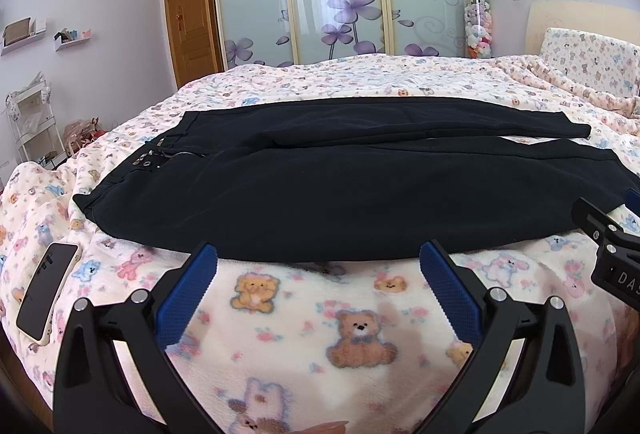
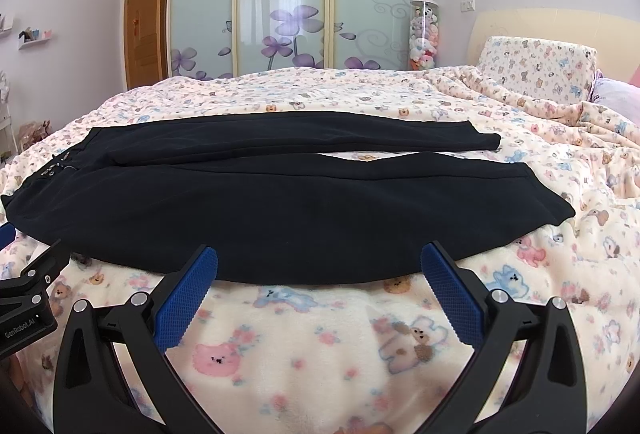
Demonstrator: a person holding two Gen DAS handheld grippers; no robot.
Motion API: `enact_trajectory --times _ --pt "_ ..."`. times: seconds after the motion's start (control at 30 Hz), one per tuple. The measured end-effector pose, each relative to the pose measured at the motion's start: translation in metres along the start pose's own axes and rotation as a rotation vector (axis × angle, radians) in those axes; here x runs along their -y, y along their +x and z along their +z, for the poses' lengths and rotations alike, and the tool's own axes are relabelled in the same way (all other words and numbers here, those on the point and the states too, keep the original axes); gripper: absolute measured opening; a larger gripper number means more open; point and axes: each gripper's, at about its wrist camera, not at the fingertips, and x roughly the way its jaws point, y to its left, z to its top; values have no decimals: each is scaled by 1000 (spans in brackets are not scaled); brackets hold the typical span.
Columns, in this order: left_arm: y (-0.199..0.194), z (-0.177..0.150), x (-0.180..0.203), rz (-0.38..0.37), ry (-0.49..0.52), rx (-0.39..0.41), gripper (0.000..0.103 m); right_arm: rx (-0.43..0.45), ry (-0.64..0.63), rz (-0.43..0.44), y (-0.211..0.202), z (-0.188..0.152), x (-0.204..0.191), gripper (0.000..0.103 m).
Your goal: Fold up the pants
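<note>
Left wrist view shows a phone [image 1: 48,290] on the blanket [image 1: 304,330], then our left gripper [image 1: 318,266] spread wide and empty before the near hem of the pants [image 1: 320,190], which lie flat, waistband left. Our right gripper [image 2: 319,266] waits equally wide. We should pinch the near leg's edge at both ends together, lifting evenly over the far leg.

The bed [image 1: 360,334] was covered with a fleecy cream blanket [image 2: 320,346] printed with bears. Black pants [image 1: 340,194] lay spread flat across it, waistband to the left, legs side by side. A phone [image 1: 48,288] rested near the left edge.
</note>
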Motion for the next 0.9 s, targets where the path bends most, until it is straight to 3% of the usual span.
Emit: enact_trajectory --times 0.9 --pt "-1 -1 0 1 3 -1 101 -2 4 1 1 -1 3 102"
